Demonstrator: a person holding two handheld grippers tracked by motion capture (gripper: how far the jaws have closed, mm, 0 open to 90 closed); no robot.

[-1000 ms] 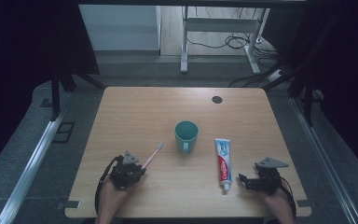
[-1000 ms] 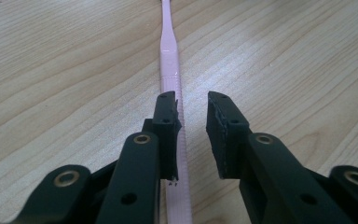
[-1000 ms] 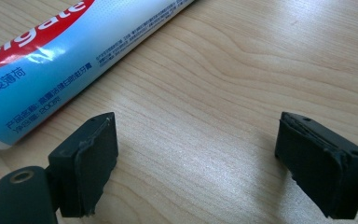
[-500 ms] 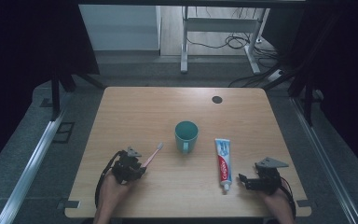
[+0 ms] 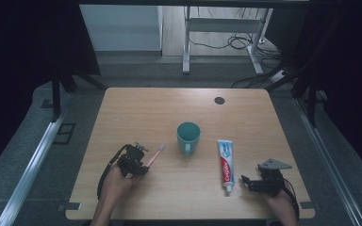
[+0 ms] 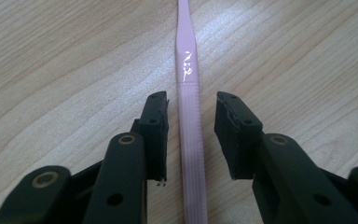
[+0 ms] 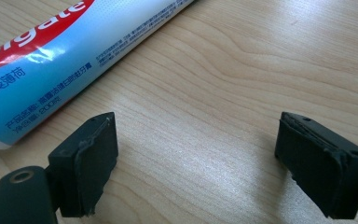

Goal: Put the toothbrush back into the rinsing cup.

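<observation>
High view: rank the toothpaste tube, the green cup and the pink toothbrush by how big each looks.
1. Toothpaste tube: longest and broadest.
2. Green cup: shorter, but rounder.
3. Pink toothbrush: thinnest, and its handle end is hidden by the left gripper, so its full length is unsure.

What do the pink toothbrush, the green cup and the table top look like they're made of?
The toothbrush looks like glossy moulded plastic: a sharp glint on the handle and fine ribbing lower down. The cup seems plastic or glazed ceramic; its even teal surface leaves that open. The table shows pale wood grain with a matt sheen, probably laminate or veneer.
</observation>
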